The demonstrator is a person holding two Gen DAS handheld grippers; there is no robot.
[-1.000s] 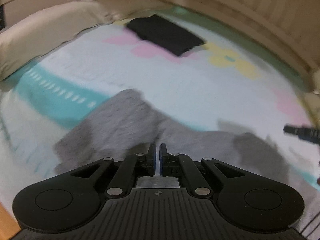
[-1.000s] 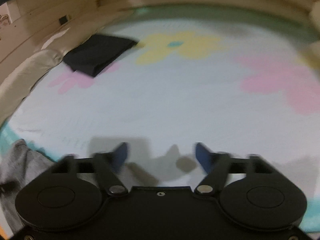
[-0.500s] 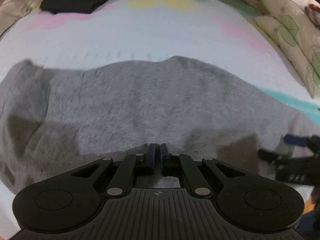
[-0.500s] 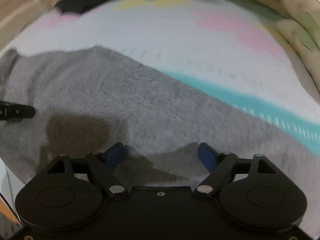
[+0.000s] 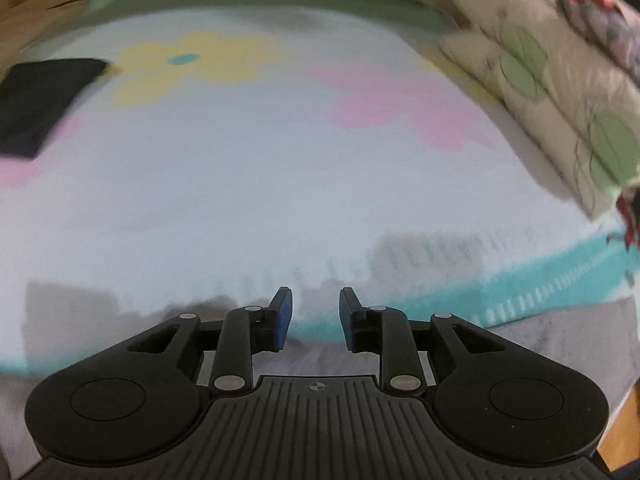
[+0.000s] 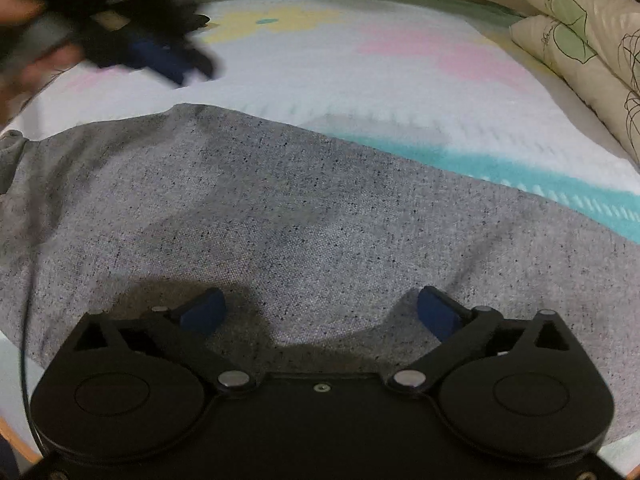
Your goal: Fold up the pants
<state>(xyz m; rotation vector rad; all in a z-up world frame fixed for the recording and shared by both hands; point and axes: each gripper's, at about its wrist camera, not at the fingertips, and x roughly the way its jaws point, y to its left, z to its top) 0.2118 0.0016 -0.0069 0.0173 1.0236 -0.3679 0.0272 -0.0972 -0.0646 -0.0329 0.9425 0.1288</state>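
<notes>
The jaws of the right gripper [image 6: 320,312] are seen spread wide, having just been opening, with nothing pinched between them; they are poised just above the grey pants [image 6: 280,208], whose cloth lies directly under and ahead of the pads. The jaws of the left gripper [image 5: 315,318] have just been parting as well and are seen a little way apart with nothing between them; only a strip of grey cloth is visible below and beside them, and bare blanket [image 5: 240,184] lies ahead.

The pants are laid flat near the front edge of the bed, their long axis running across the right wrist view from the bed's left side toward its right. In that view the left gripper is caught blurred above the blanket, beyond the far edge of the cloth at the left. The right gripper is judged the nearer to the garment's middle. A dark folded garment [image 5: 36,104] lies well apart near the bed's far left corner, and pillows [image 6: 580,52] are stacked along its right side.
</notes>
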